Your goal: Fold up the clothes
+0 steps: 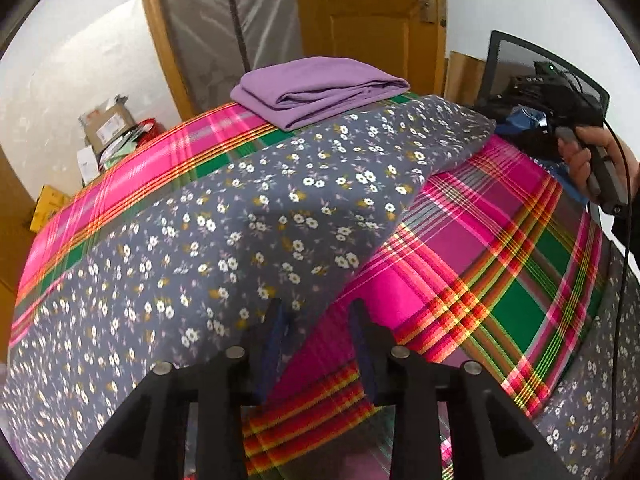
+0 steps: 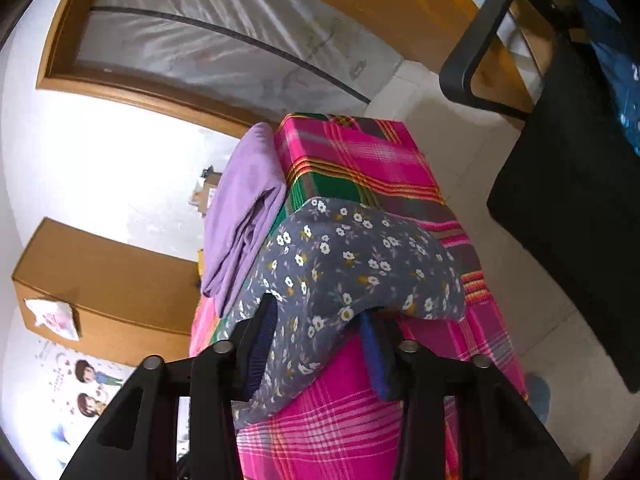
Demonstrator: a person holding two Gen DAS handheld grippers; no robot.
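A grey floral garment [image 1: 240, 220] lies spread over a table covered in pink plaid cloth [image 1: 500, 240]. My left gripper [image 1: 317, 308] hovers at the garment's near edge; its jaws stand apart, with that edge and bare plaid between them. In the right wrist view a fold of the floral garment [image 2: 352, 264] humps over my right gripper [image 2: 316, 318] and runs down between its fingers. It lies against the left pad, and a pink gap shows at the right pad. A hand [image 1: 584, 160] holds the right gripper [image 1: 560, 132] at the garment's far right corner. A folded purple cloth [image 1: 320, 88] sits at the far end.
A wooden door [image 1: 368, 20] and a plastic-covered frame [image 1: 240, 12] stand behind the table. Cardboard boxes and clutter [image 1: 108, 120] sit on the floor at left. A black chair [image 2: 560, 200] stands right of the table. The plaid cover [image 2: 360, 160] hangs down the table's sides.
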